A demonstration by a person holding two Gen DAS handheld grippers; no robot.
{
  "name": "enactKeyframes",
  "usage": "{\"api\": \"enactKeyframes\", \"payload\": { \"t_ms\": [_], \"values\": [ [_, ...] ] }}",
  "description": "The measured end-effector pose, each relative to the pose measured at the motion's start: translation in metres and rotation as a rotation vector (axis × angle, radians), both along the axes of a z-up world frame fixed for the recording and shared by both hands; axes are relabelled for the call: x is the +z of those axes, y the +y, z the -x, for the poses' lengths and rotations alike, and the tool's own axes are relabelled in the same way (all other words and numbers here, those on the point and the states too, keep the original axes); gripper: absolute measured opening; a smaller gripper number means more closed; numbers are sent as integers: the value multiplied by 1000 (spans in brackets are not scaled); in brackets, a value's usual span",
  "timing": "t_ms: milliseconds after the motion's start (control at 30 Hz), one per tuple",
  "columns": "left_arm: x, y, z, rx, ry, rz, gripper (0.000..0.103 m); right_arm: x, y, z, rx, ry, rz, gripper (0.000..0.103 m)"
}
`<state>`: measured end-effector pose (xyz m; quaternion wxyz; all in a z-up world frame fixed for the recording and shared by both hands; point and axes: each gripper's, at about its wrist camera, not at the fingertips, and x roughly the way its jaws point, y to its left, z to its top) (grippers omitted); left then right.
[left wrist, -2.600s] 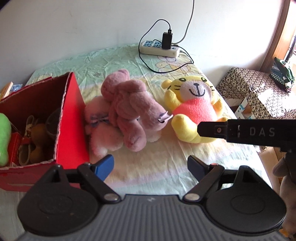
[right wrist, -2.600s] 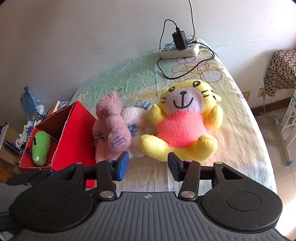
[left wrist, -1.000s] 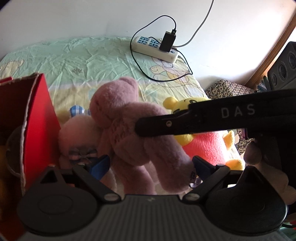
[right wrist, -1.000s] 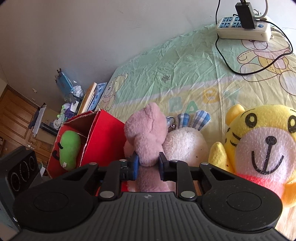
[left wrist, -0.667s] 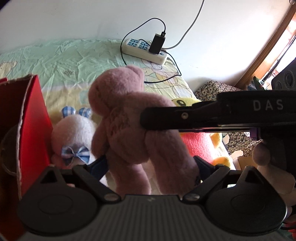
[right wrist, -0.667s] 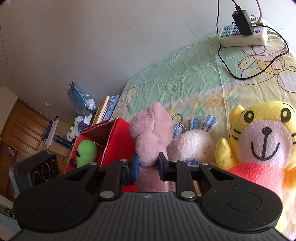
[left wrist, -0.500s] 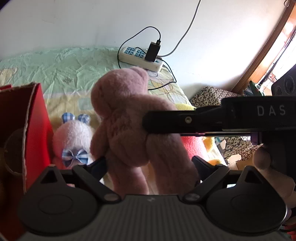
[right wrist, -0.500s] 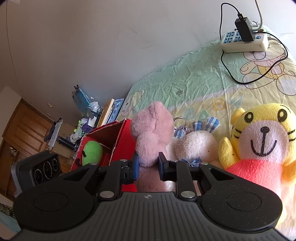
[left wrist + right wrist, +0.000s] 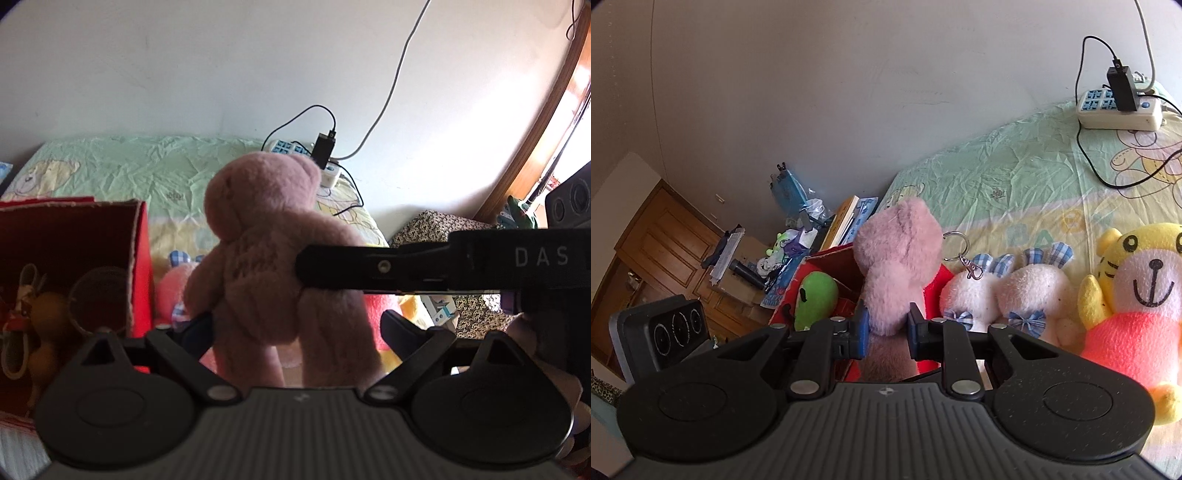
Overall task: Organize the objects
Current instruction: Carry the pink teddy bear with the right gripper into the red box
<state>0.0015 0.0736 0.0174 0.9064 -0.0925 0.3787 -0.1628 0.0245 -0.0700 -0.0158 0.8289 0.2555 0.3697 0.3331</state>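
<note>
My right gripper (image 9: 886,328) is shut on the pink teddy bear (image 9: 897,258) and holds it in the air, upright, above the bed. In the left wrist view the bear (image 9: 273,240) hangs in front of my left gripper (image 9: 295,332), which is open; the bear's legs dangle between its fingers without being gripped. The right gripper's black arm (image 9: 406,266) crosses that view from the right. A red cardboard box (image 9: 136,258) with toys in it stands at the left; a green plush (image 9: 816,299) lies in it.
A pair of white bunny plushes with blue bows (image 9: 1008,295) and a yellow tiger plush in a red shirt (image 9: 1137,295) lie on the bed sheet (image 9: 1015,177). A power strip with charger and cables (image 9: 1119,107) sits by the wall. Books and clutter (image 9: 846,218) lie beyond the box.
My right gripper closed on the pink bear and lifted it off the bunny plushes, raising it and carrying it left toward the red box. The left gripper stayed open.
</note>
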Motion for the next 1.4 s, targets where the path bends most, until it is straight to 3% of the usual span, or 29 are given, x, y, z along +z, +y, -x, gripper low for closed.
{"api": "enactKeyframes", "payload": {
  "t_ms": [467, 867, 1000, 1400],
  "values": [
    [22, 80, 10, 72, -80, -66, 93, 13, 96, -14, 24, -45, 25, 22],
    [-17, 171, -3, 82, 11, -108, 92, -22, 178, -33, -28, 80, 39, 21],
    [-29, 192, -10, 100, 22, -155, 92, -35, 200, -41, -56, 111, 66, 20],
    [-44, 238, -18, 125, 58, -164, 89, -55, 236, -63, -95, 158, 63, 19]
  ]
}}
